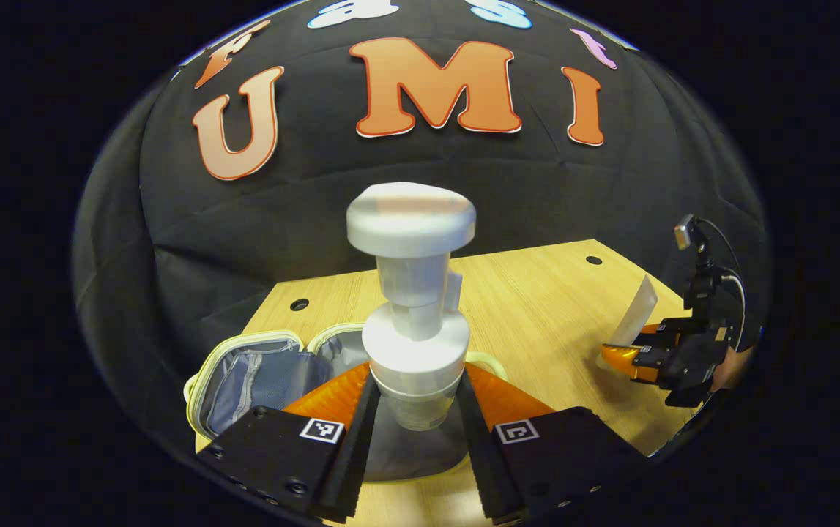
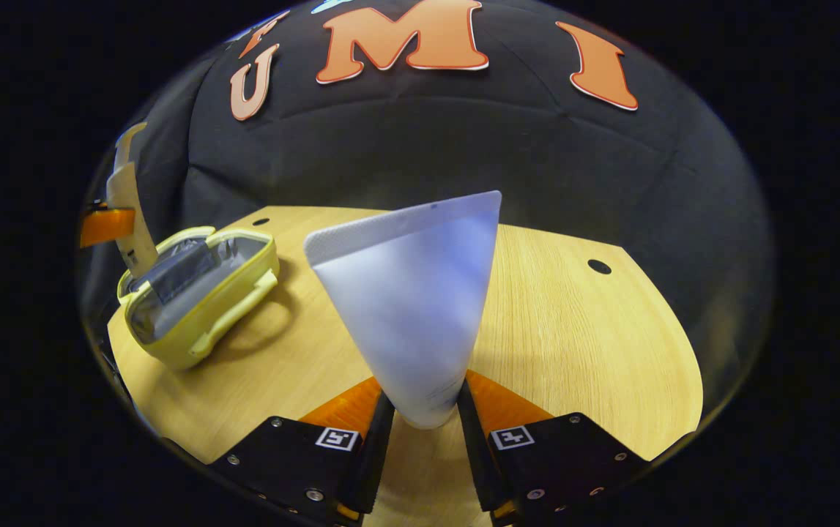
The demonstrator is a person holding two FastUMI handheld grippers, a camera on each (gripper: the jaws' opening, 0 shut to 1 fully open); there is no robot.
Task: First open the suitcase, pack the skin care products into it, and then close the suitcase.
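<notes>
The left gripper [image 1: 414, 410] has its fingers clamped on the lower body of a white pump bottle [image 1: 412, 307], held upright with the pump head on top, directly above the open suitcase [image 1: 258, 369], a small pale yellow case with a grey lining lying unzipped on the counter [image 1: 537, 307]; that pose looks chosen so the bottle can go straight down into the near compartment; the right gripper [image 2: 423, 421] has its fingers closed on the narrow cap end of a white tube [image 2: 412, 293], whose flat crimped end fans out away from the camera, carried in the air over bare wood well to the right of the case; in the left gripper view this gripper and its tube hang near the right edge of the counter; the case sits at the near left corner of the counter, close to that edge, so a push from the right could slide it off; to its right the wood lies open, giving the tube free passage; the raised zip rim is the one lip each product must clear.
</notes>
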